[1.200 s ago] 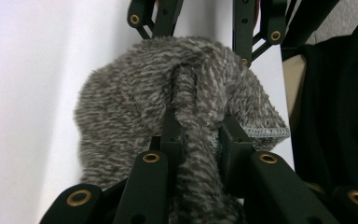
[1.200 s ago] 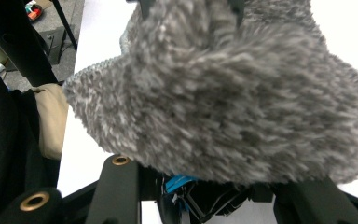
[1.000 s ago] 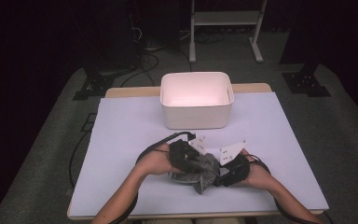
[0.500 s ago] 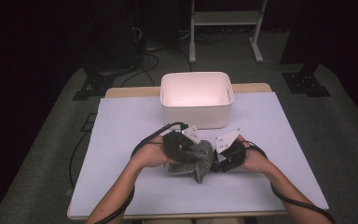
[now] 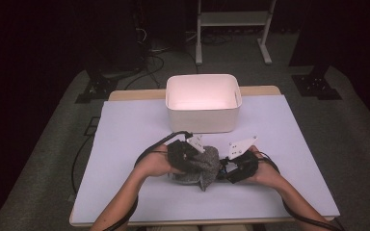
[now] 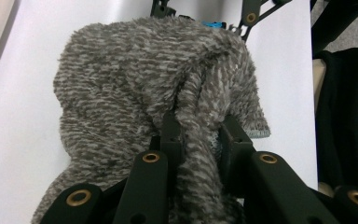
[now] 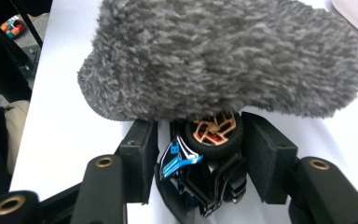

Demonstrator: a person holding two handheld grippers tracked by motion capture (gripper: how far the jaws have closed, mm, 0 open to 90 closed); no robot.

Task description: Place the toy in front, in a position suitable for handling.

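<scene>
The fuzzy grey-and-white knitted cloth (image 5: 196,167) lies bunched on the pale lilac table cover (image 5: 125,144), near the person's edge and well in front of the white rectangular plastic bin (image 5: 203,102). We judge the step in hand to be the uncovering, or wrapping, of a small toy car with a black tyre and orange spoked wheel (image 7: 214,133); which of the two we cannot tell. The car sits at the cloth's edge, partly under it.

The left gripper (image 6: 199,135) is pressed together on a raised fold of the cloth. The right gripper (image 7: 199,156) stands half spread around the toy car, pads apart from it on both sides; its jaws have just been opening, with the car between them.

We judge that the next move calls for the right jaws either to close on the car's body or to withdraw, while the left pinch holds the cloth firmly enough not to slip.

Against the earlier frames, both hands have kept to the same place before the bin, and the cloth bundle has shifted only slightly between them.
</scene>
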